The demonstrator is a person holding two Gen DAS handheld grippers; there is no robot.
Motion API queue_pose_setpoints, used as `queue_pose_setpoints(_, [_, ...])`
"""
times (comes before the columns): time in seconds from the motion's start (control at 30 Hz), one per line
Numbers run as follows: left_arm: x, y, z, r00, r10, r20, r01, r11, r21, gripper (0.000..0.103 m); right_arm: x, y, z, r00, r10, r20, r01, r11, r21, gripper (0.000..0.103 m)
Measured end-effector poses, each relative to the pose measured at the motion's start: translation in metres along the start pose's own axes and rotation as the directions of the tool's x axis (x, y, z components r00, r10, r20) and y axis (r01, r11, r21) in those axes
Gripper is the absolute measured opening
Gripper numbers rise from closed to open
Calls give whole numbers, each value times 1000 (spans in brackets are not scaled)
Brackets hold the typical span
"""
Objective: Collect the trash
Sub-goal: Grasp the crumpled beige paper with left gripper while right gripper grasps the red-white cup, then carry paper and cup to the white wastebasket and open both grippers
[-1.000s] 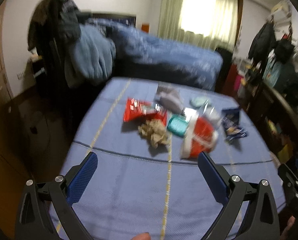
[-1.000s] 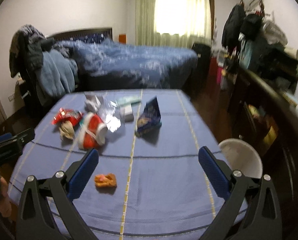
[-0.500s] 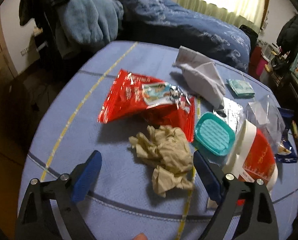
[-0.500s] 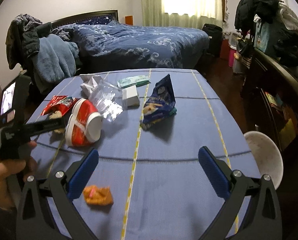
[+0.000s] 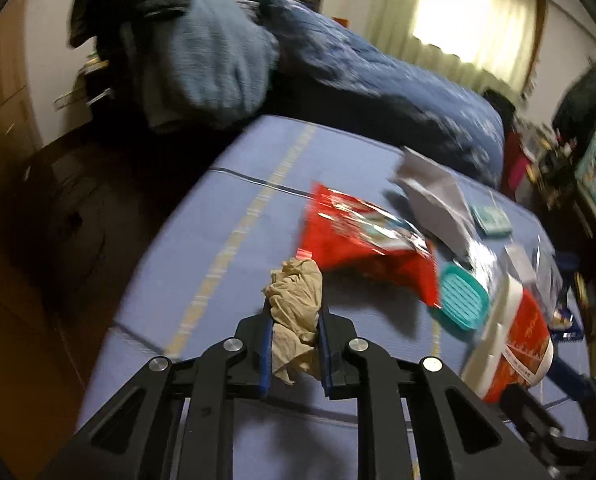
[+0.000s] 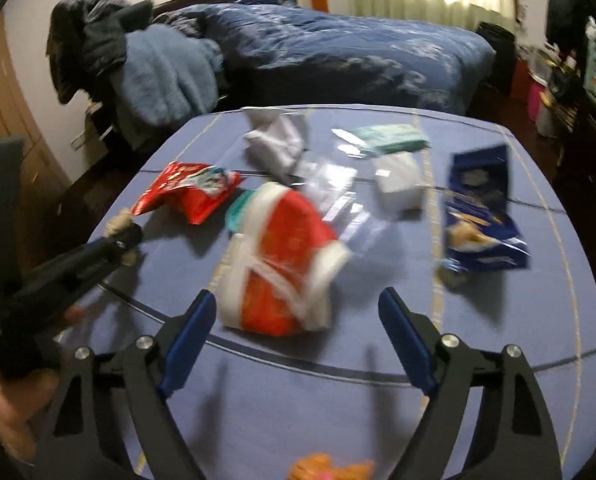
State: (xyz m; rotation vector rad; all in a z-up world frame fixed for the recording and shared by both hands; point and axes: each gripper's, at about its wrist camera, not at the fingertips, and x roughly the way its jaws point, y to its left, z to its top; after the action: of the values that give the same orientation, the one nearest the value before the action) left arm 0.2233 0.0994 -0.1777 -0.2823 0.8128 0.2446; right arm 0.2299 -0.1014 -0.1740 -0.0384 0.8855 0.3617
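Left wrist view shows the left gripper (image 5: 296,344) with its jaws closing on the crumpled beige paper (image 5: 296,308), which sits at the near left of the bench (image 5: 226,216); the blue pads press its sides. This wad is light and soft. It will compress under grip, so a hold across its bulk, as seen, is judged adequate.

To its right lies the red snack bag (image 5: 361,248), a thin, slippery film; it is best pinched at a flat edge. Further right sit the teal lid (image 5: 459,300) and the red-and-white container (image 5: 513,340), tipped on its side.

Right wrist view shows the right gripper (image 6: 298,340) with its jaws closing but still wide and clear of any item. The red-and-white container (image 6: 282,264) lies just beyond and between the fingers. It is judged light but bulky and easily crushed; take it across its body.

Only the right wrist view shows:
- the person's hand (image 6: 14,392) at far left, carrying the left gripper;
- the white box (image 6: 397,184) and the dark blue snack bag (image 6: 481,216) toward the right;
- the orange wrapper (image 6: 329,468) at the near edge.

Only the left wrist view shows the pad contact on the wad.
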Motion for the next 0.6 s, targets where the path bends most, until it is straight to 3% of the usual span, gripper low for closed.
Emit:
queue_pose_setpoints(0.17, [-18, 28, -1, 999, 32, 42, -31, 999, -27, 18, 22, 19, 8, 999, -14, -35, 13, 1000, -12, 76])
queue_pose_setpoints(0.2, [-20, 31, -2, 999, 30, 42, -28, 999, -30, 19, 26, 21, 9, 999, -25, -41, 24, 1000, -14, 67])
queue_pose_setpoints(0.23, [-22, 35, -2, 999, 27, 41, -25, 999, -34, 19, 29, 23, 9, 999, -33, -43, 32, 999, -17, 65])
queue_pose_setpoints(0.6, [-51, 32, -10, 997, -36, 63, 37, 999, -29, 19, -25, 19, -9, 998, -5, 55, 7, 1000, -31, 64])
